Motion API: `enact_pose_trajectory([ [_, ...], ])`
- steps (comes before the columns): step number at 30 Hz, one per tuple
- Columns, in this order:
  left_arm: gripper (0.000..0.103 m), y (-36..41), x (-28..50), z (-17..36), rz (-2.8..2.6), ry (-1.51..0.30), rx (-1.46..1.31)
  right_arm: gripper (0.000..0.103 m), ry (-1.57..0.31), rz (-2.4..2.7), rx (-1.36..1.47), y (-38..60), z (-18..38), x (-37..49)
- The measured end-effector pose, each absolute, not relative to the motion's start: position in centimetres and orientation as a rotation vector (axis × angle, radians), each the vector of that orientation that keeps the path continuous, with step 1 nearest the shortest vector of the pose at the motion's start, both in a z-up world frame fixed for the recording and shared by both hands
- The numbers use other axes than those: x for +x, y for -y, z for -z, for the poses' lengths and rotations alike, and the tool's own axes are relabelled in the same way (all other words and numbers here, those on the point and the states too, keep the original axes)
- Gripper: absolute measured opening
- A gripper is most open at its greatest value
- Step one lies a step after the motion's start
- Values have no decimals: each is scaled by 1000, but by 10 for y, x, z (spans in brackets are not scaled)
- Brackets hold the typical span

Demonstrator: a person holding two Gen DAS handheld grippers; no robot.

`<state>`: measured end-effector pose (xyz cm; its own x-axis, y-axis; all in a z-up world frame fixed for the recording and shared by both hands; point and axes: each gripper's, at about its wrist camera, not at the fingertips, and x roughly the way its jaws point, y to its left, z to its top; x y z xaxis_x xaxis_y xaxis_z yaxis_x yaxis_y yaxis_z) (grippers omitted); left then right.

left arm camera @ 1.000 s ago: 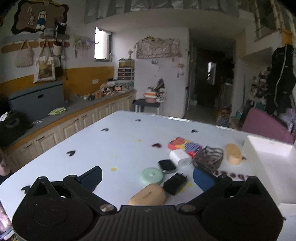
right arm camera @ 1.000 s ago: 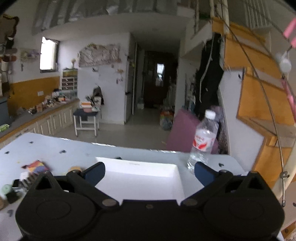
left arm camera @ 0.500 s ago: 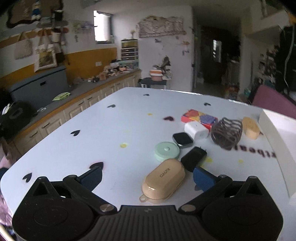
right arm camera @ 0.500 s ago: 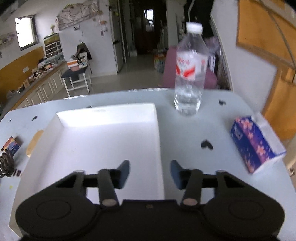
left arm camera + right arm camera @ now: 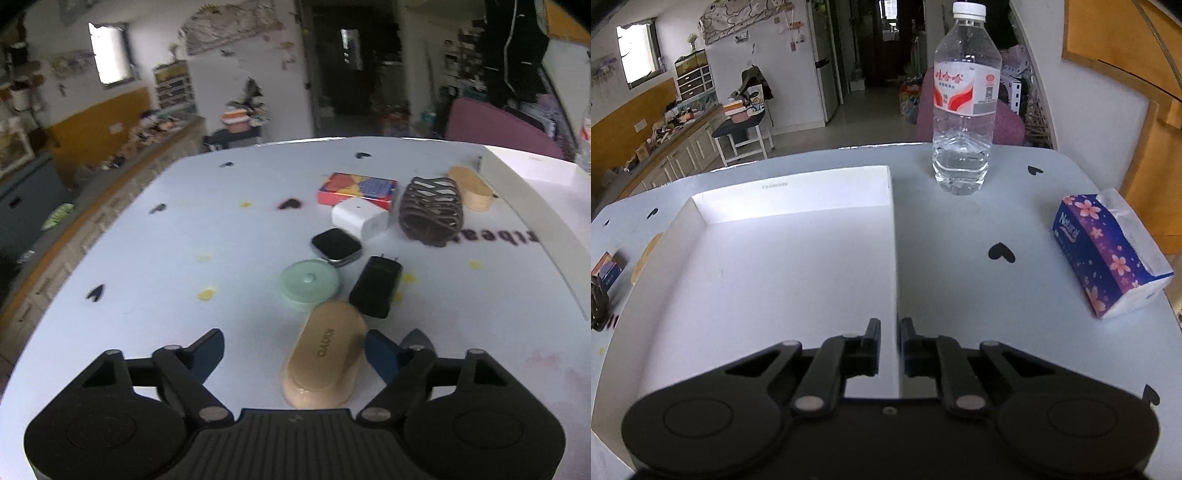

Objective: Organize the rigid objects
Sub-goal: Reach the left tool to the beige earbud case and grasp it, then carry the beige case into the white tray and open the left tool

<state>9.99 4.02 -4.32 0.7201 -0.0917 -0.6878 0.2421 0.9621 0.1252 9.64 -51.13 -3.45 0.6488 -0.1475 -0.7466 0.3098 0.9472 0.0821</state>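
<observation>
My left gripper (image 5: 295, 350) is open around a tan oval case (image 5: 323, 354) lying on the white table; the case sits nearer the right finger. Beyond it lie a mint round disc (image 5: 309, 283), a black charger (image 5: 376, 286), a smartwatch (image 5: 336, 245), a white adapter (image 5: 360, 218), a colourful box (image 5: 357, 188), a brown lattice holder (image 5: 431, 210) and a wooden oval (image 5: 470, 187). My right gripper (image 5: 890, 347) is shut on the right wall of the empty white tray (image 5: 894, 258).
A water bottle (image 5: 964, 107) stands behind the tray's right corner. A tissue pack (image 5: 1108, 254) lies at the table's right edge. The tray wall (image 5: 535, 206) also shows right of the objects in the left wrist view. Cabinets run along the left.
My left gripper moved forward and down, bringing the tan case between its fingers. My right gripper moved down to the tray and closed from wide open onto its right wall.
</observation>
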Motion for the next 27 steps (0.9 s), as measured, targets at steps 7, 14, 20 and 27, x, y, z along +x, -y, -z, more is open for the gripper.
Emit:
enact_pose_trajectory([
  [7,56,-35,101,51,251,-817,149,9,-842,253,214,514,42,99],
  [14,54,-26,108,51,218,-844,181,8,-870,247,214,516,50,104],
  [20,52,-17,115,54,183,-850,201,4,-872,250,222,520,52,107],
  [27,51,-14,102,54,191,-813,83,3,-881,251,222,519,58,109],
])
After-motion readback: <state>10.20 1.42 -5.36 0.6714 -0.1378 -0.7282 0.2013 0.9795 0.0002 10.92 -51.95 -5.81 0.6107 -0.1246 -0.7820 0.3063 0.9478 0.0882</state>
